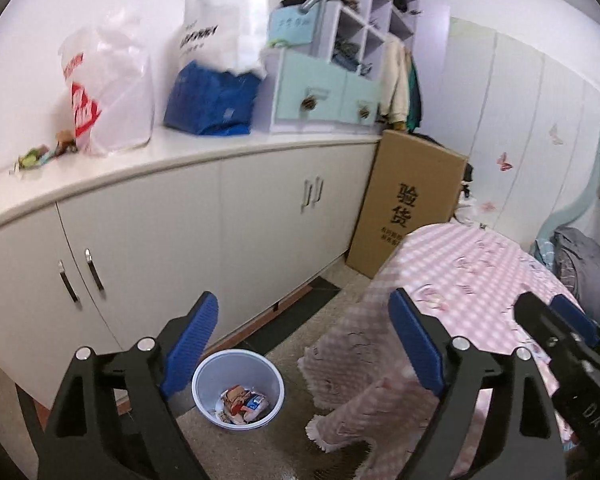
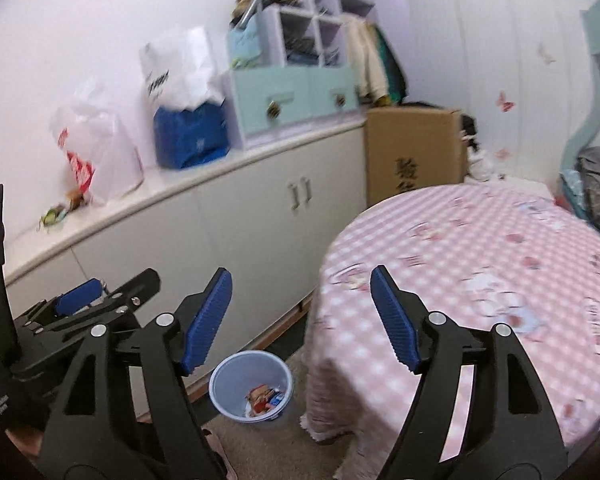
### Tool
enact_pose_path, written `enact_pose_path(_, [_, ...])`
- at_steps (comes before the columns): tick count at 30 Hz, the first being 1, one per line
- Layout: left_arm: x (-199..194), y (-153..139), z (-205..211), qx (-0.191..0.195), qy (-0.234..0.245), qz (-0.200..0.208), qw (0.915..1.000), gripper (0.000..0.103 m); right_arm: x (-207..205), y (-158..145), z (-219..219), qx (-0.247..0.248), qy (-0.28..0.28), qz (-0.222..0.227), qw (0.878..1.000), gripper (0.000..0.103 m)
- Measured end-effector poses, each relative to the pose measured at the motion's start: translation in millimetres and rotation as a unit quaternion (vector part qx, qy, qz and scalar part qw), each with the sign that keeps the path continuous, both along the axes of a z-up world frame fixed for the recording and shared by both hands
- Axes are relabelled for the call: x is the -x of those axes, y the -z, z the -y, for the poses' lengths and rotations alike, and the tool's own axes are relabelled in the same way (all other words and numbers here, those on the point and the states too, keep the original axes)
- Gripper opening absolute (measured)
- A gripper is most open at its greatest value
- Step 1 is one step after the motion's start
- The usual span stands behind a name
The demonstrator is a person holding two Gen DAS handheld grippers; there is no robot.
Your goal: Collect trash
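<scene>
From my feed: floor carries a white bin w/ wrappers inside, beside the bed (pink check cover). Cabinet top holds a clear bag, blue bag, drawer box, plus small scraps at left.

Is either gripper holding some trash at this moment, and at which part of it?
Nothing is held. The left gripper and the right gripper both stand open and empty above the floor; trash lies in the bin.

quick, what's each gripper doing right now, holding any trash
left gripper: open, nothing between the fingers.
right gripper: open, nothing between the fingers.
</scene>
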State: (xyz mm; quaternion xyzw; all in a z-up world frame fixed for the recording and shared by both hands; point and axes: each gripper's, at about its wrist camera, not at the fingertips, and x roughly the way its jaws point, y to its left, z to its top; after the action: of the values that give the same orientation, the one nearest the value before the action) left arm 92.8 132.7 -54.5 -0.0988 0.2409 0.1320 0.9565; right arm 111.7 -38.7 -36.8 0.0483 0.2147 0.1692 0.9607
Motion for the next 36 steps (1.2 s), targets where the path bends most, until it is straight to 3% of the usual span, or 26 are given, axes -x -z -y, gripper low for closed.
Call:
enact_pose_path(5, [29.9,-34.2,37.1,-0.038,0.02,0.025,0.9988,0.089,36.5,-22.4,34.1,-0.009,0.036,0.021,0.999,0.076])
enact_pose_path(12, [69.8,-69.0,79.3,-0.062,0.059,0.061,0.9945,0.092,87.2,-44.1,65.2,-0.018,0.067,0.052,0.996,0.08])
enact_pose_path(24, [111.2,-98.6,123.7,-0.083,0.098,0.106,0.986,0.093,139.5,-67.7,98.7,-0.018,0.104,0.097,0.99,0.082])
enact_pose_path(36, [129.2,-107.0,143.1,-0.083,0.136,0.118,0.9802,0.094,172.1,-77.8,111.9,-0.011,0.133,0.128,0.983,0.085])
